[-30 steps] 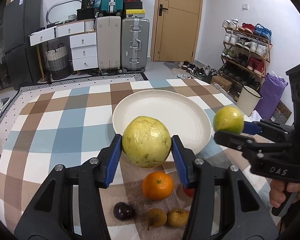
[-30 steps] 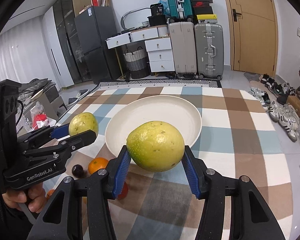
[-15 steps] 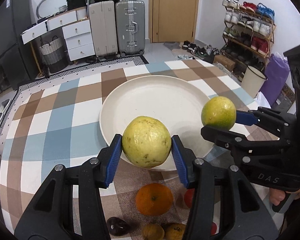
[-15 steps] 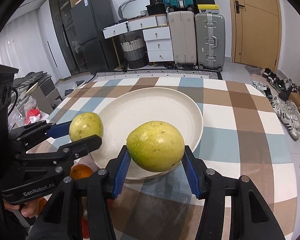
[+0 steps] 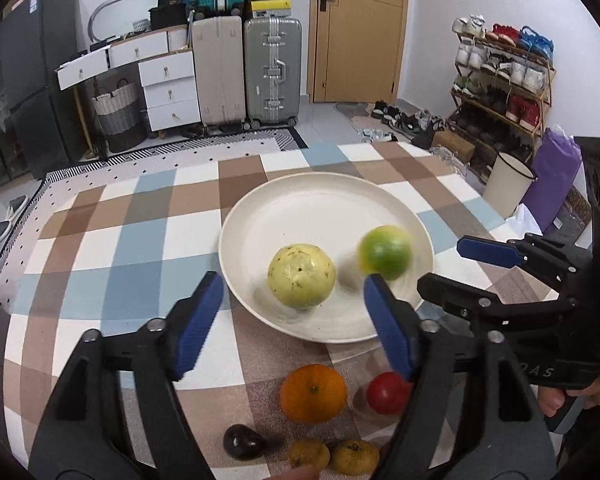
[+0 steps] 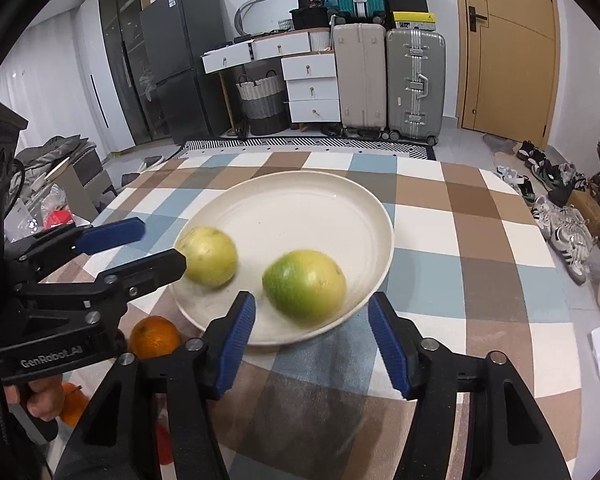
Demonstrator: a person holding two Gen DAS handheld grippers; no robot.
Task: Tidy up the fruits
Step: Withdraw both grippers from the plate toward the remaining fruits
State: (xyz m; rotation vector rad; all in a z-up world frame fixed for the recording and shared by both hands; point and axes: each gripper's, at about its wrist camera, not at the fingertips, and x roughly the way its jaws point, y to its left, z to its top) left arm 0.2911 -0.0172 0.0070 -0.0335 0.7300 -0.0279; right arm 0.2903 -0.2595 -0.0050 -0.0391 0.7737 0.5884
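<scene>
Both fruits have dropped from the jaws since a moment ago: the pale yellow round fruit [image 5: 301, 275] and the greener round fruit [image 5: 385, 253] (blurred) now lie in the cream round plate [image 5: 260, 216]. The left gripper [image 5: 290, 322] and right gripper [image 6: 314, 340] stand spread, released, just behind it.

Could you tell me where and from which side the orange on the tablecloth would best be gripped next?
Take the orange across its widest middle, coming down from above with the left gripper, which is open and nearest. It is round, so no side is special, but the red fruit sits close on its right and the plate lies beyond it, so probably place the fingers front and back.
</scene>
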